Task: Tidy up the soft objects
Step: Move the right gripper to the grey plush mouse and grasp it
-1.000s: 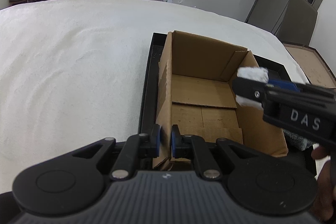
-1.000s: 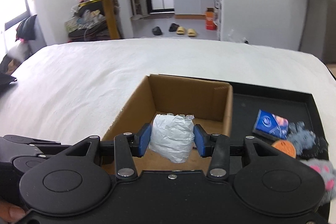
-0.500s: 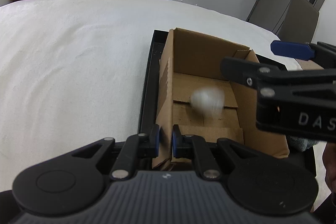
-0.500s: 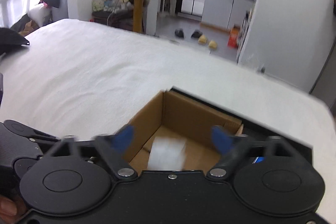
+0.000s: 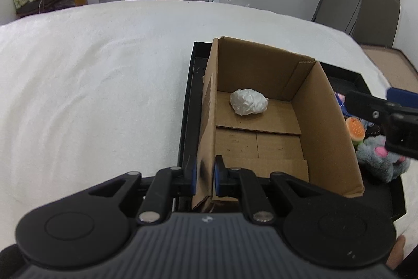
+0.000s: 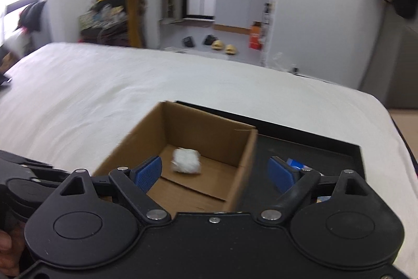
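An open cardboard box stands on a black tray on the white bed. A crumpled white soft lump lies on the box floor near its far wall. My left gripper is shut on the near left wall of the box. My right gripper hangs open above the box's near right corner with nothing between its blue pads; its finger shows at the right edge of the left wrist view.
On the tray right of the box lie a grey and pink plush toy, an orange soft piece and a blue packet. White bedding spreads to the left. A flat carton lies beyond the bed's right edge.
My right gripper opened and let go of the white lump, which fell onto the box floor. The gripper then pulled back to the right and rose a little. The left grip is unchanged.
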Demonstrator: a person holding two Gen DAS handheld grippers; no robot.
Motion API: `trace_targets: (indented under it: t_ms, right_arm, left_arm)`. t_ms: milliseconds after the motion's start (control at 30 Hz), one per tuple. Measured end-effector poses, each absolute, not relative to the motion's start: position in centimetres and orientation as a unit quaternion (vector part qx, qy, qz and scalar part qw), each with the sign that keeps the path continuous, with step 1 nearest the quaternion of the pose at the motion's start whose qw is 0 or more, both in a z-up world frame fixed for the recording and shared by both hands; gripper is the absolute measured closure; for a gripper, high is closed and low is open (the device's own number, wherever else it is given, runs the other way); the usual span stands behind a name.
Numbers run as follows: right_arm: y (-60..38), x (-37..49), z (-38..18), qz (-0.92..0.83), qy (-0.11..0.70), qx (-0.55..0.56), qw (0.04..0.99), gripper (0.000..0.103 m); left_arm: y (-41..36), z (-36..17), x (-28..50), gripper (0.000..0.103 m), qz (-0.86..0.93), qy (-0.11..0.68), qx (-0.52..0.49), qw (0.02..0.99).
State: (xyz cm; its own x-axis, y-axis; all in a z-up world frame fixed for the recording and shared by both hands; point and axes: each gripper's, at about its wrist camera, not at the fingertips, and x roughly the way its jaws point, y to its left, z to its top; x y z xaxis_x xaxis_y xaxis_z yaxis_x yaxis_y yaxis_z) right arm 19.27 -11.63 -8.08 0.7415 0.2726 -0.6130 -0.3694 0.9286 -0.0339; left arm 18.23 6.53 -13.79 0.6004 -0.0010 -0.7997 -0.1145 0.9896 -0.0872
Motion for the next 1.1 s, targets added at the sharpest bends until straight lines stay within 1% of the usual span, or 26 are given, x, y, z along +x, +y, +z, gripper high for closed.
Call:
trace_targets:
  t_ms: [100,167,200,233,300,333,500,533,633,800,867,1100]
  right_arm:
    - [-12.9,19.2,-9.0,0.136,0.322,-0.045,0.936,0.015]
    - [-13.6,19.4,-9.9,0.108,0.323,-0.033,0.940,0.015]
    - [-13.9,19.5,-10.3,0.092,0.324,-0.028,0.941,0.015]
    - [-14.2,19.6,-10.8,0.077,0.326,-0.024,0.942,0.015]
    - [-14.9,19.8,-11.7,0.046,0.333,-0.013,0.942,0.015]
    - [-15.3,19.8,-12.1,0.031,0.335,-0.004,0.942,0.015]
    - [-17.6,19.6,-13.3,-0.011,0.351,0.067,0.934,0.014]
    - [-18.0,19.4,-13.3,-0.017,0.351,0.076,0.933,0.013]
    - [-19.0,19.3,-13.4,-0.035,0.348,0.098,0.932,0.006]
    - [-21.5,19.6,-14.1,-0.060,0.364,0.153,0.917,0.004]
    - [-22.8,19.9,-14.8,-0.072,0.378,0.181,0.905,0.000]
    - [-26.4,20.5,-16.6,-0.111,0.398,0.246,0.877,0.000]
  left_arm:
    - [6.2,-13.5,18.3,0.091,0.033,0.447,-0.055,0.892]
    - [5.9,-13.4,18.3,0.087,0.035,0.448,-0.051,0.892]
    - [5.7,-13.4,18.4,0.079,0.035,0.447,-0.050,0.893]
    - [5.6,-13.3,18.4,0.069,0.034,0.444,-0.051,0.894]
    - [5.4,-13.1,18.2,0.058,0.038,0.437,-0.050,0.897]
    - [5.3,-13.0,18.2,0.054,0.042,0.435,-0.046,0.898]
    - [4.8,-12.7,18.4,0.048,0.062,0.434,-0.035,0.898]
    - [4.7,-12.7,18.4,0.047,0.065,0.435,-0.032,0.897]
    - [4.3,-12.8,18.5,0.046,0.077,0.440,-0.018,0.895]
    - [3.7,-12.9,18.7,0.044,0.095,0.442,-0.002,0.892]
    - [3.3,-12.9,18.8,0.044,0.101,0.445,0.006,0.890]
    - [1.3,-12.9,19.7,0.044,0.116,0.449,0.042,0.885]
